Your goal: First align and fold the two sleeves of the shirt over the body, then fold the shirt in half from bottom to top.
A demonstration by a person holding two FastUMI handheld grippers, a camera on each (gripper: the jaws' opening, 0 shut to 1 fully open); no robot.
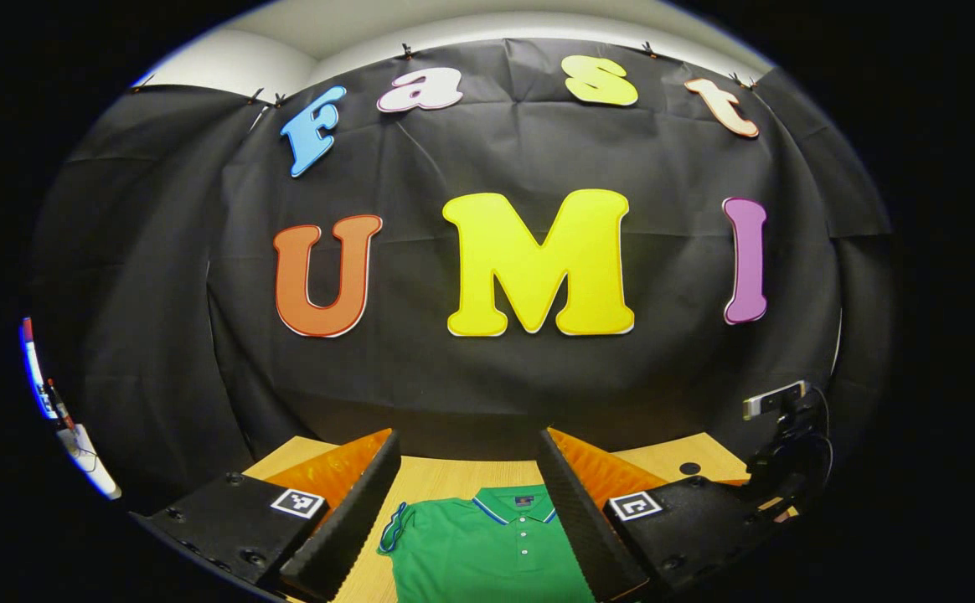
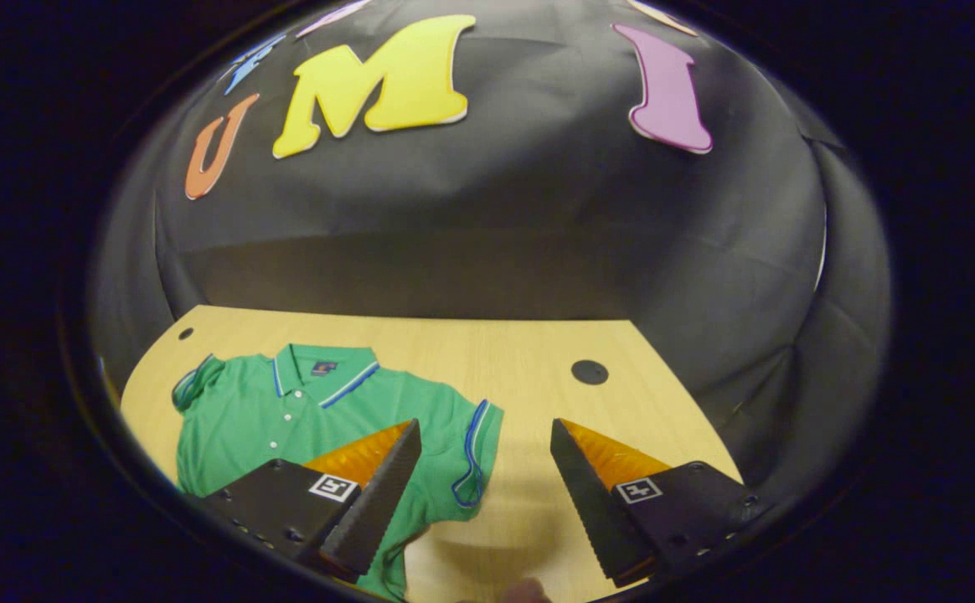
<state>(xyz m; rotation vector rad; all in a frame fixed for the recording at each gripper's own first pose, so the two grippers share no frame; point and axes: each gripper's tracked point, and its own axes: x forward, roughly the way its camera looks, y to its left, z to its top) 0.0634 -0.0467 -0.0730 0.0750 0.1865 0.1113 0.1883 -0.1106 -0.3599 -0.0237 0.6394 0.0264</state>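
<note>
Shirt (image 2: 286, 419): green polo, lying flat on the wooden bench (image 2: 521, 352), collar toward the booth's black cloth wall (image 2: 487, 234), front up, buttons showing. In the right gripper view it sits on the left part of the bench; one short sleeve (image 2: 475, 452) with striped trim is spread out sideways toward the middle, the other sleeve (image 2: 190, 385) is bunched near the far left edge. Neither sleeve is folded over the body.

Left claw (image 1: 468, 469): fingers spread wide, nothing between them, held above the bench with the shirt's collar (image 1: 514, 504) framed in the gap. No contact with fabric visible.

Right claw (image 2: 485, 469): also spread wide, nothing gripped. Its left finger overlaps the shirt body in view, right finger over bare bench; can't tell if it touches the cloth.

Round dark hole (image 2: 589, 372) in the bench, well apart from the shirt. Small camera on a stand (image 1: 781, 419) at the bench's edge in the left gripper view.
</note>
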